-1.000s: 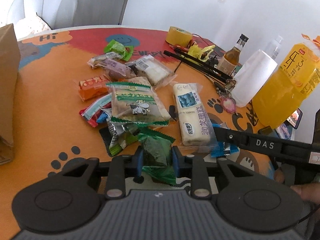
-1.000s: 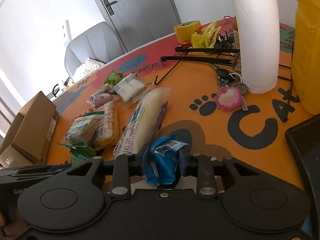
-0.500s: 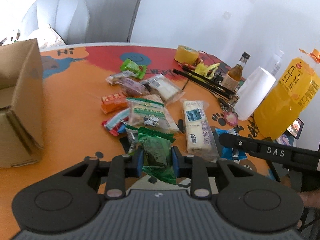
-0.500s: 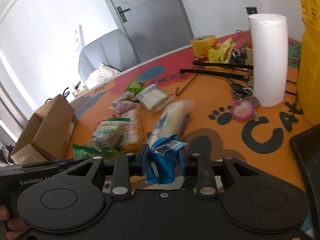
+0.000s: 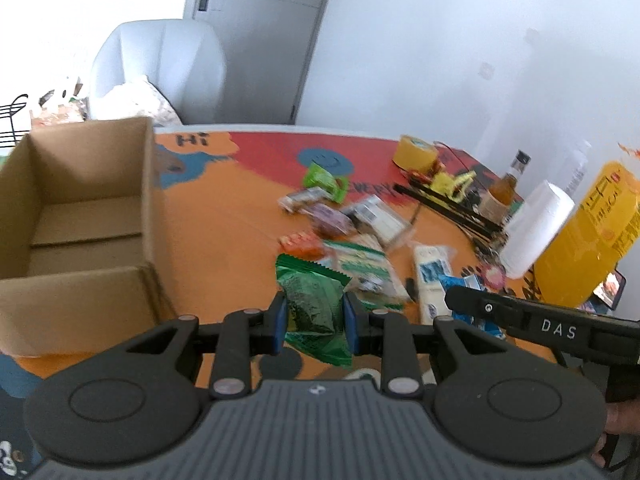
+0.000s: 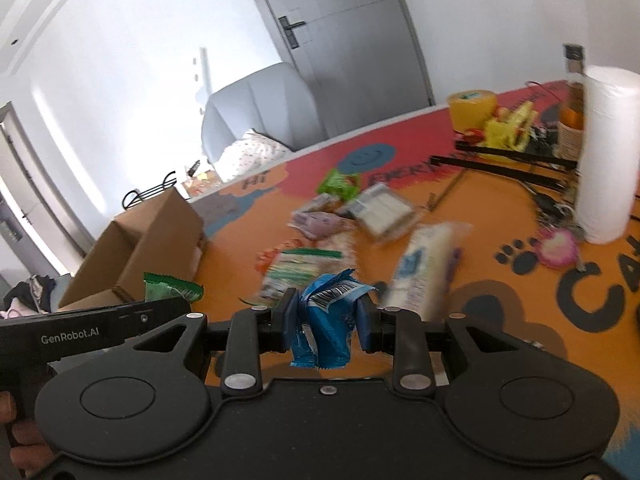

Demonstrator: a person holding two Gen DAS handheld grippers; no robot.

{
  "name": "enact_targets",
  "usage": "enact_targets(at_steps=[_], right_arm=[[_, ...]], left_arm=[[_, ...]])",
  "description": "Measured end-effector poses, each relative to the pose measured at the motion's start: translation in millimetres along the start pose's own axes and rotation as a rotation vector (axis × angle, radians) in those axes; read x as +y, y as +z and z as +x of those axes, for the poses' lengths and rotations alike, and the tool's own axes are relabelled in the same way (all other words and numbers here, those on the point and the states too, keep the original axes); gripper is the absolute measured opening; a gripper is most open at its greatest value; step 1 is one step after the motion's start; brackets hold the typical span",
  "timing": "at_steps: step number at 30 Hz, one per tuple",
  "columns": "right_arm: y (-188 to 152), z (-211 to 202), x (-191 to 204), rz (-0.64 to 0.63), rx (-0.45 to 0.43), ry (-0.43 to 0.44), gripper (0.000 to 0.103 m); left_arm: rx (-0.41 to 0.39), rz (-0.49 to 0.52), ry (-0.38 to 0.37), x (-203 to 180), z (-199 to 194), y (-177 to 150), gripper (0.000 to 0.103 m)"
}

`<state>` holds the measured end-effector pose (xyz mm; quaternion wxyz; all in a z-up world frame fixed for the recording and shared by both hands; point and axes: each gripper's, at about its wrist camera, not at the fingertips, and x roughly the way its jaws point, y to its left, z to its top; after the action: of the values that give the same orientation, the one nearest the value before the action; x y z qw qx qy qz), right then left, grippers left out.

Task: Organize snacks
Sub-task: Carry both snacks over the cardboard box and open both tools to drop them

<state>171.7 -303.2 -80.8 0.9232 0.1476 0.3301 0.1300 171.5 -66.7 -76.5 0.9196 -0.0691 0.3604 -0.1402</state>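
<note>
The left tool (image 5: 313, 317) is clenched on a green snack packet (image 5: 314, 305), its blue pads pressing both sides of the wrapper, which is lifted clear of the orange surface (image 5: 224, 232). The right tool (image 6: 329, 319) is likewise clamped on a crumpled blue snack packet (image 6: 329, 312) with a barcode showing at its top, also held off the surface. From the left tool's view, an open cardboard box (image 5: 80, 216) sits at about ten o'clock, upright, with only its bare bottom flaps in sight; the right tool's black body crosses in at about three o'clock with the blue packet at its tip. From the right tool's view the box (image 6: 136, 248) lies at nine to ten o'clock, and the left tool reaches in just below it with the green packet (image 6: 170, 289) at its tip. The other snacks lie in a loose, blurred heap (image 5: 352, 236) at about one o'clock from the left tool, near the middle of the surface, well apart from the box. Further to the right stand a white paper roll (image 6: 606, 152), a yellow tape roll (image 5: 414, 154), a brown bottle (image 5: 508, 188) and a large yellow drink bottle (image 5: 588, 232). A grey chair (image 5: 160, 68) sits beyond the far edge.
</note>
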Motion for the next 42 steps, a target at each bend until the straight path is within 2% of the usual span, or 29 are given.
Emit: enact_targets(at_steps=[16, 27, 42], right_arm=[[24.8, 24.8, 64.1, -0.095, -0.003, 0.117, 0.028], [38.6, 43.9, 98.8, -0.109, 0.023, 0.183, 0.028], [53.9, 72.5, 161.0, -0.198, 0.045, 0.3, 0.028]], left_arm=[[-0.094, -0.064, 0.098, 50.4, -37.8, 22.9, 0.028], [-0.133, -0.095, 0.142, 83.4, -54.3, 38.2, 0.028], [-0.176, -0.184, 0.245, 133.1, -69.0, 52.0, 0.028]])
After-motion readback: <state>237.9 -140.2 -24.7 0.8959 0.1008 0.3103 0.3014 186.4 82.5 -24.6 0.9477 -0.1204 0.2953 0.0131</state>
